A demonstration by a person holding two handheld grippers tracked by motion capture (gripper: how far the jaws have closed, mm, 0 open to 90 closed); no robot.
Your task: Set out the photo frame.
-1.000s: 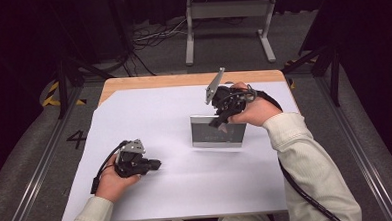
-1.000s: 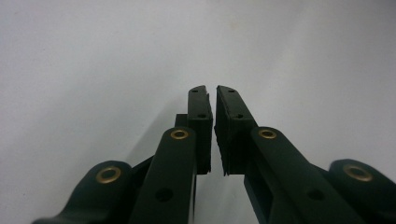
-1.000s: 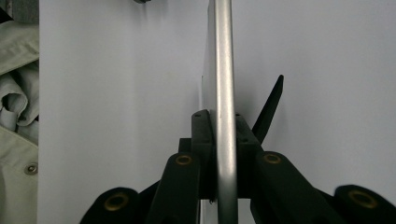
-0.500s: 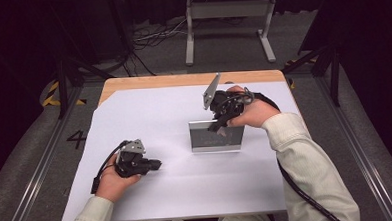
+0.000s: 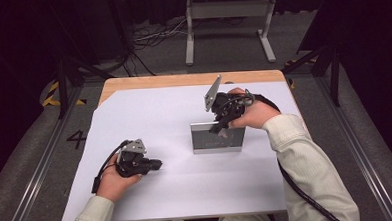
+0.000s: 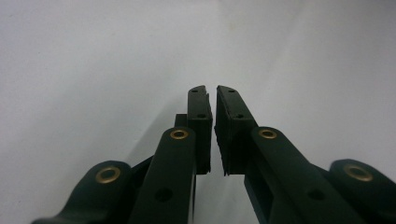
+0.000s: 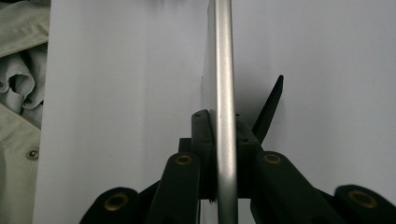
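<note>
A silver picture frame [image 5: 205, 140] stands upright on its lower edge at the centre right of the white sheet [image 5: 149, 117]. My right gripper [image 5: 220, 127] comes down on its top edge and is shut on it. In the right gripper view the frame's thin metal edge [image 7: 223, 56] runs straight up between the jaws of my right gripper [image 7: 222, 115], and a black back stand [image 7: 269, 108] juts out to the right. My left gripper [image 5: 155, 165] lies low on the sheet at the near left. Its jaws [image 6: 212, 93] are nearly touching, with nothing between them.
The white sheet covers most of a wooden table [image 5: 182, 80]. A pale sleeve [image 7: 18, 70] lies at the left of the right gripper view. On the floor beyond the table stand a grey metal stand [image 5: 228, 11] and some cables [image 5: 150, 35].
My right gripper has shifted the frame slightly toward the near side and set it more upright. The left gripper has stayed in place.
</note>
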